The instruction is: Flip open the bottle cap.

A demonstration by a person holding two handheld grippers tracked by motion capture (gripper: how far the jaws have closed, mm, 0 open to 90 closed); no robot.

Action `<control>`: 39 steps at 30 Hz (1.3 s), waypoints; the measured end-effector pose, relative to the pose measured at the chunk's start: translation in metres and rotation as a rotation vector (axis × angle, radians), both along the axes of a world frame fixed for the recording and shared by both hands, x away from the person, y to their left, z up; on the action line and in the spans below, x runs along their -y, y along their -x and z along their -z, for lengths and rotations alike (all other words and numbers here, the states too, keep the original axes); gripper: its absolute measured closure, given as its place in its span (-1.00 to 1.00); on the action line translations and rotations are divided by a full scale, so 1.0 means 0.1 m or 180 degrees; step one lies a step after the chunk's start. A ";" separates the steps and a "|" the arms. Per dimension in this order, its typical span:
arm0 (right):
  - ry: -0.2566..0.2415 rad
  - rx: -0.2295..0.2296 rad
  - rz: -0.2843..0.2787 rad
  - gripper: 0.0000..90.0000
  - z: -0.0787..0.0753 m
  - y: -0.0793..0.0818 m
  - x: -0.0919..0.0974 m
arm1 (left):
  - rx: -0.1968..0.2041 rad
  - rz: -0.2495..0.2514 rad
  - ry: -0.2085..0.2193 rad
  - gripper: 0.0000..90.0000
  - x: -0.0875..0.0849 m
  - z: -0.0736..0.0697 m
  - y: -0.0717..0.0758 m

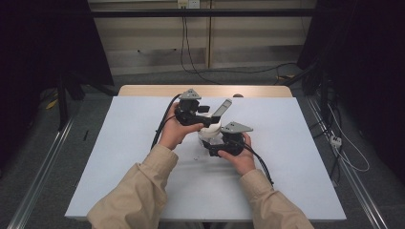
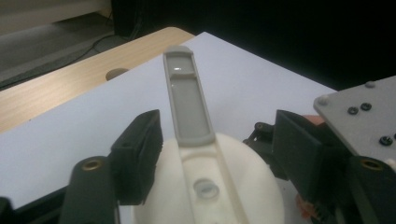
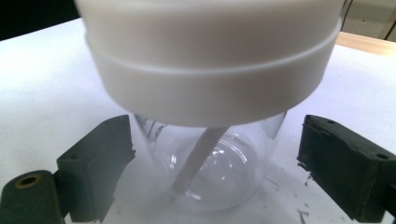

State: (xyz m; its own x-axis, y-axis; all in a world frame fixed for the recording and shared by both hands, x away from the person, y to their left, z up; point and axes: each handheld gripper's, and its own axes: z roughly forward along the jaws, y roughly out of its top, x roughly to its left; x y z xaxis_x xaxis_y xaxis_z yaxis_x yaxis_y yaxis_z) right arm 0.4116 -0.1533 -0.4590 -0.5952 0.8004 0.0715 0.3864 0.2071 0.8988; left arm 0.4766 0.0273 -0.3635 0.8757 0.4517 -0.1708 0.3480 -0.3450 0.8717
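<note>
Right gripper view puts my right gripper (image 3: 212, 172) low on the clear jar (image 3: 210, 163), its jaws spread on both sides of the glass with a gap to each, under the wide white lid (image 3: 210, 60), and a pale tube runs down inside the jar. Left gripper view has my left gripper (image 2: 215, 154) at that lid (image 2: 205, 186), jaws flanking it, though I cannot tell if they pinch it; beyond, a grey flip strip (image 2: 187, 102) rises from the lid. High view shows the jar (image 1: 210, 136) standing mid-way across the white table (image 1: 119, 157), between both hands.
</note>
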 end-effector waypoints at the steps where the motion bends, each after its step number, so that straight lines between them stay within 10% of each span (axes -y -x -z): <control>1: -0.0006 0.0004 -0.0015 -0.78 0.00 0.01 0.00 | 0.0019 -0.0001 0.0005 -0.31 -0.01 0.00 0.01; 39: -0.0009 -0.0075 -0.0087 -0.79 -0.10 0.53 0.51 | 0.0040 -0.0050 0.0023 -0.73 -0.76 0.25 0.50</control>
State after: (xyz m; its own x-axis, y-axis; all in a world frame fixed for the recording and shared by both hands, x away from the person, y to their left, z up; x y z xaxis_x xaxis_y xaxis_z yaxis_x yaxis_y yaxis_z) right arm 0.3582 -0.2044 -0.4494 -0.6151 0.7836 0.0880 0.4017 0.2154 0.8901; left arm 0.4271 0.1036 -0.3881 0.8706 0.4642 -0.1632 0.3424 -0.3334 0.8784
